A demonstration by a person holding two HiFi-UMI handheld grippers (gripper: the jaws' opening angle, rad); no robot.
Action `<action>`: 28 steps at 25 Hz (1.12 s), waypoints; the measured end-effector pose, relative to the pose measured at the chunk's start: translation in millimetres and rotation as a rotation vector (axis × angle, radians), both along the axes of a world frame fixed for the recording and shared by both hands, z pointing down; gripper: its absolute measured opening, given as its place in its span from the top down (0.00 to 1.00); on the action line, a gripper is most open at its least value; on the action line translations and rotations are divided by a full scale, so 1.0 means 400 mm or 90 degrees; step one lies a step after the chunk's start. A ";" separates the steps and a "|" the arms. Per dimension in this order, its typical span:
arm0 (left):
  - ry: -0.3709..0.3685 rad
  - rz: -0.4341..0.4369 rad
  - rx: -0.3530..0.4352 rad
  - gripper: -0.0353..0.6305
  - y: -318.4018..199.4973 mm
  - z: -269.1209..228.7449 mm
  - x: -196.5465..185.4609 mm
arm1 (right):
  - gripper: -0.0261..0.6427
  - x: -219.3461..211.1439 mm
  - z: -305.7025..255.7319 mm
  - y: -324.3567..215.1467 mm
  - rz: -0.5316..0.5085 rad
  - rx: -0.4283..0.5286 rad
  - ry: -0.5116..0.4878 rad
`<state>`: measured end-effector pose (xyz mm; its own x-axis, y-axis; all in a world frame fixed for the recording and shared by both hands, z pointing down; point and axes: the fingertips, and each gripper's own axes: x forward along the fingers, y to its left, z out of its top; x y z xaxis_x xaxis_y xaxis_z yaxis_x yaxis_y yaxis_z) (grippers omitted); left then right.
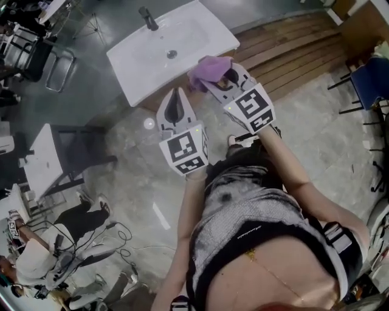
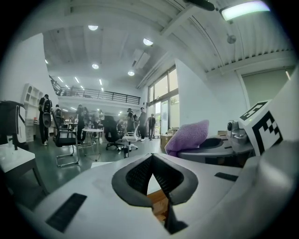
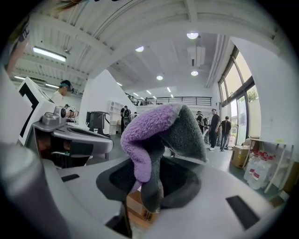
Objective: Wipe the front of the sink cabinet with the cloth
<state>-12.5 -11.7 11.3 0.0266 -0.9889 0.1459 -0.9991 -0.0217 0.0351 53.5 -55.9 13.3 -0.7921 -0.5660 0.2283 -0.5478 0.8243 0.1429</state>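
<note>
A purple cloth with a grey underside is bunched in my right gripper, which is shut on it just in front of the white sink. In the right gripper view the cloth folds up out of the closed jaws. My left gripper hangs beside it, a little lower and to the left, shut with nothing between its jaws. The left gripper view shows the cloth on the neighbouring gripper. The cabinet front under the sink is hidden from the head view.
A black tap stands at the sink's back. Wooden boards lie to the right, a blue chair beyond them. A small white table and cables lie to the left. People and office chairs stand far off.
</note>
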 end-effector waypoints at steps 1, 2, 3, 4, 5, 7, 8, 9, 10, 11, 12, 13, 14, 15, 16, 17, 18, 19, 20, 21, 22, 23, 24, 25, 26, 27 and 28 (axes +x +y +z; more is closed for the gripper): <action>-0.005 -0.010 0.001 0.95 -0.005 -0.004 0.015 | 0.69 0.010 -0.007 -0.005 -0.012 0.004 0.000; -0.008 -0.018 0.001 0.95 -0.010 -0.005 0.030 | 0.69 0.019 -0.011 -0.009 -0.023 0.006 0.000; -0.010 -0.027 -0.001 0.95 -0.014 -0.003 0.045 | 0.69 0.028 -0.010 -0.011 -0.035 0.006 0.000; -0.009 -0.034 -0.002 0.95 -0.017 0.000 0.058 | 0.69 0.034 -0.007 -0.012 -0.047 0.003 0.001; -0.008 -0.042 -0.002 0.95 -0.021 0.003 0.069 | 0.70 0.037 -0.002 -0.012 -0.061 0.000 0.001; -0.009 -0.057 -0.005 0.95 -0.027 0.008 0.083 | 0.69 0.037 0.008 -0.013 -0.085 -0.007 0.003; -0.010 -0.063 -0.007 0.95 -0.028 0.009 0.090 | 0.70 0.037 0.011 -0.011 -0.094 -0.012 0.004; -0.011 -0.069 -0.008 0.95 -0.026 0.010 0.096 | 0.69 0.038 0.015 -0.007 -0.101 -0.016 0.003; -0.011 -0.075 -0.009 0.95 -0.022 0.012 0.102 | 0.69 0.040 0.019 0.000 -0.109 -0.021 0.003; -0.013 -0.081 -0.010 0.95 -0.017 0.014 0.105 | 0.69 0.040 0.024 0.008 -0.115 -0.024 0.003; -0.015 -0.085 -0.010 0.95 -0.012 0.016 0.107 | 0.69 0.040 0.029 0.017 -0.119 -0.028 0.003; -0.016 -0.089 -0.011 0.95 -0.006 0.019 0.108 | 0.70 0.039 0.036 0.026 -0.121 -0.033 0.002; -0.016 -0.091 -0.012 0.95 0.001 0.021 0.109 | 0.69 0.039 0.041 0.036 -0.122 -0.038 0.001; -0.015 -0.092 -0.012 0.95 0.008 0.021 0.109 | 0.69 0.037 0.044 0.045 -0.121 -0.043 -0.001; -0.016 -0.092 -0.012 0.95 0.012 0.021 0.108 | 0.70 0.034 0.044 0.052 -0.121 -0.045 -0.003; -0.018 -0.091 -0.013 0.95 0.015 0.020 0.106 | 0.69 0.028 0.042 0.056 -0.120 -0.047 -0.008; -0.022 -0.089 -0.015 0.95 0.016 0.019 0.104 | 0.69 0.020 0.039 0.059 -0.118 -0.048 -0.014; -0.026 -0.085 -0.018 0.95 0.017 0.018 0.101 | 0.69 0.012 0.035 0.061 -0.116 -0.049 -0.020; -0.029 -0.082 -0.019 0.95 0.019 0.019 0.099 | 0.70 0.006 0.033 0.065 -0.114 -0.051 -0.025; -0.030 -0.079 -0.020 0.95 0.023 0.019 0.097 | 0.69 0.001 0.032 0.070 -0.112 -0.052 -0.027; -0.031 -0.076 -0.020 0.95 0.027 0.021 0.095 | 0.69 -0.002 0.030 0.074 -0.109 -0.053 -0.029; -0.031 -0.071 -0.019 0.95 0.031 0.021 0.093 | 0.70 -0.003 0.028 0.078 -0.103 -0.054 -0.030; -0.031 -0.065 -0.018 0.95 0.035 0.019 0.090 | 0.70 -0.005 0.026 0.081 -0.097 -0.055 -0.033; -0.033 -0.060 -0.015 0.95 0.037 0.016 0.084 | 0.69 -0.008 0.022 0.083 -0.090 -0.056 -0.036; -0.036 -0.057 -0.013 0.95 0.039 0.012 0.076 | 0.70 -0.013 0.020 0.085 -0.085 -0.057 -0.039; -0.039 -0.055 -0.012 0.95 0.042 0.008 0.068 | 0.70 -0.018 0.019 0.089 -0.080 -0.059 -0.041; -0.041 -0.054 -0.011 0.95 0.045 0.004 0.060 | 0.70 -0.023 0.019 0.094 -0.076 -0.060 -0.041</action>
